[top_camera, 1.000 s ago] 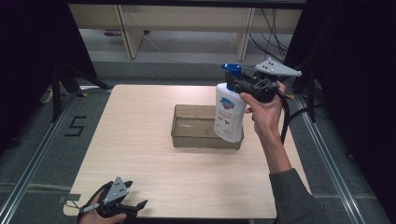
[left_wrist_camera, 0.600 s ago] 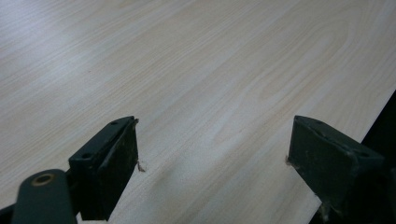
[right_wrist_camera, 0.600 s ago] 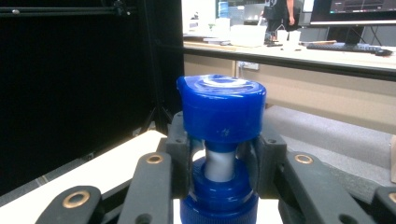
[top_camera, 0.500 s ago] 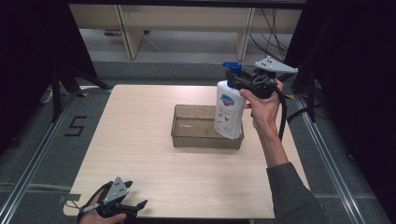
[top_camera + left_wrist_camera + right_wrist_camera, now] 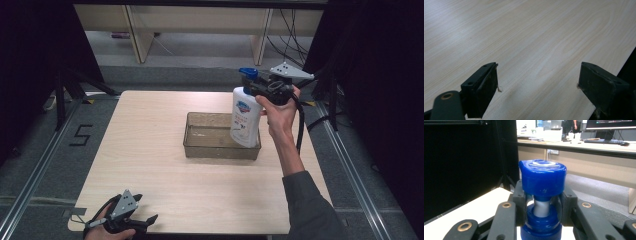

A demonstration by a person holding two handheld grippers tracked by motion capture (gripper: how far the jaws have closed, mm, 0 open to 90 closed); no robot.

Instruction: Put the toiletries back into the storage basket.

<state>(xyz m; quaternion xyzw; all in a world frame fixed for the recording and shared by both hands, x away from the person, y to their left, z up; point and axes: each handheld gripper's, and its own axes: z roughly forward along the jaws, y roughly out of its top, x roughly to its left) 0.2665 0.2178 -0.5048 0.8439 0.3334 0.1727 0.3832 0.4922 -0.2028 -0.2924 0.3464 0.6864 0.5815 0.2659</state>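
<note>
Table: I see the pale wood-grain rectangular table (image 5: 150, 165) running from the shelving side at 12 o'clock to my side at 6 o'clock; most of its left half and near strip lie bare.
Tray: the clear, brownish-tinted rectangular plastic tray (image 5: 210, 142) sits just right of the table's middle, well apart from every edge; its near wall blurs what lies on its floor.
Bottle: the white plastic pump bottle with a blue-and-red label (image 5: 245, 120) stands tilted at the tray's 3 o'clock end; its base is behind the tray's near wall, so I cannot tell whether it touches the floor.
Right gripper: my right gripper (image 5: 541, 205) is clamped on the bottle's neck, jaws pressing from both sides under the blue pump cap (image 5: 542, 177); the grey plate and my hand hide the neck in the high view.
Left gripper: my left gripper (image 5: 537, 87) rests at 7 o'clock by the table's near edge, jaws standing wide apart over bare wood, nothing between them; the bottom of the high view cuts off my hand.
Edges: in the left gripper view the table's edge drops to black just past one jaw.
Room: open wood lies from 8 to 11 o'clock of the tray.
</note>
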